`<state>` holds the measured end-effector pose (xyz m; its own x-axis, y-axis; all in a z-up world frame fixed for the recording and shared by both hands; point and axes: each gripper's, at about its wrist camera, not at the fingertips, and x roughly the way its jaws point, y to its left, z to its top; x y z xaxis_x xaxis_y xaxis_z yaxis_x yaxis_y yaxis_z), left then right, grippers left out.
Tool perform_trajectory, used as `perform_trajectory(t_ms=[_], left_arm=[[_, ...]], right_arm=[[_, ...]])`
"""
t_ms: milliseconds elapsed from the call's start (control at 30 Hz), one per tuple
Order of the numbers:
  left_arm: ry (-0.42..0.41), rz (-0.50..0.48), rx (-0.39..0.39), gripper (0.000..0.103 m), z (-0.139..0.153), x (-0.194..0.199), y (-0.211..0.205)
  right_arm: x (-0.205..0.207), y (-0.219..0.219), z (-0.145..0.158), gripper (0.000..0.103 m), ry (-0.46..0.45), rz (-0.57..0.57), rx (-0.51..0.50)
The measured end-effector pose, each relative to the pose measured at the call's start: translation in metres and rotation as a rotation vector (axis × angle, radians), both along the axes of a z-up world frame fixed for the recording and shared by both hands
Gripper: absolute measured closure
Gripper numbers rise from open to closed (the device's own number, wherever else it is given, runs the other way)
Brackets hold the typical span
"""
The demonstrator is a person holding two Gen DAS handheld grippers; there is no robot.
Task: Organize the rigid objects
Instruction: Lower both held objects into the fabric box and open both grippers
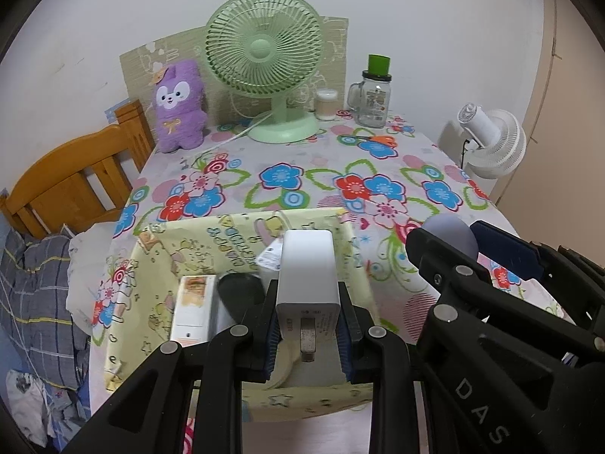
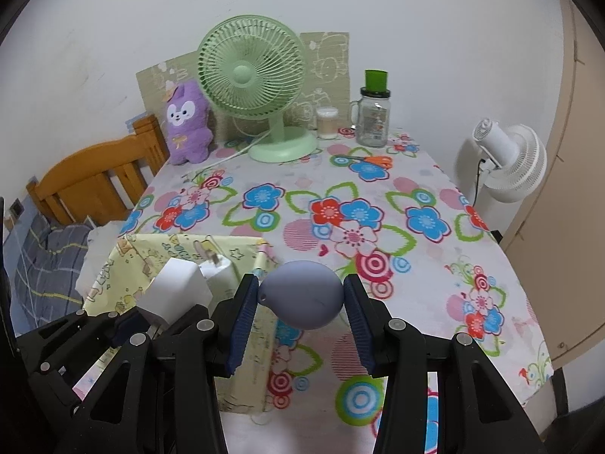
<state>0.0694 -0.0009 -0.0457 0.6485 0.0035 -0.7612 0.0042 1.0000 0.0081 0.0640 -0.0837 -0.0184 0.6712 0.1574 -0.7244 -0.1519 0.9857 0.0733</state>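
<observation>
Left tongs (image 1: pixel 308 325) we are pinching on the white plastic charger block (image 1: pixel 307 272), upright directly over the yellow fabric bin (image 1: pixel 242 227); right tongs (image 2: pixel 301 295), pinching the lilac egg-shaped ball (image 2: pixel 302 294), are hovering just right of it.

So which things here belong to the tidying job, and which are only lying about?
Job:
- white charger, in left claw
- purple egg-shaped object, in right claw
- yellow fabric box

Lying about:
- green fan
- plush toy
- glass jar
- scissors
</observation>
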Motion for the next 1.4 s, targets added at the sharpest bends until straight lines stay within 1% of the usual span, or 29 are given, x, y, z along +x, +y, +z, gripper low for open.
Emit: perform_trajectory(t_ms=[333, 733, 933, 1100, 1167, 1233, 1300, 1333, 1367, 1400], left_arm=[[0.015, 0.025, -0.005, 0.078, -0.008, 0.0, 0.03], [0.059, 0.048, -0.005, 0.078, -0.025, 0.004, 0.06], [0.082, 0.06, -0.012, 0.078, -0.034, 0.01, 0.07], [0.102, 0.062, -0.026, 0.078, -0.041, 0.014, 0.073], [0.106, 0.059, -0.031, 0.078, -0.042, 0.016, 0.073], [0.104, 0.055, -0.037, 0.078, -0.042, 0.018, 0.072], [0.105, 0.055, -0.044, 0.078, -0.043, 0.021, 0.071], [0.107, 0.054, -0.045, 0.078, -0.044, 0.023, 0.071], [0.11, 0.052, -0.043, 0.078, -0.045, 0.024, 0.07], [0.112, 0.05, -0.042, 0.078, -0.046, 0.025, 0.069]], right_arm=[[0.005, 0.03, -0.006, 0.053, 0.016, 0.04, -0.018], [0.014, 0.063, -0.024, 0.053, 0.071, 0.094, -0.022], [0.021, 0.074, -0.033, 0.052, 0.091, 0.112, -0.029], [0.027, 0.079, -0.038, 0.051, 0.102, 0.129, -0.054], [0.028, 0.08, -0.038, 0.047, 0.097, 0.133, -0.074], [0.028, 0.079, -0.035, 0.045, 0.072, 0.129, -0.089], [0.027, 0.077, -0.031, 0.037, 0.044, 0.113, -0.109], [0.026, 0.075, -0.028, 0.032, 0.023, 0.102, -0.124], [0.027, 0.074, -0.027, 0.029, 0.011, 0.094, -0.132], [0.028, 0.072, -0.026, 0.028, 0.007, 0.087, -0.138]])
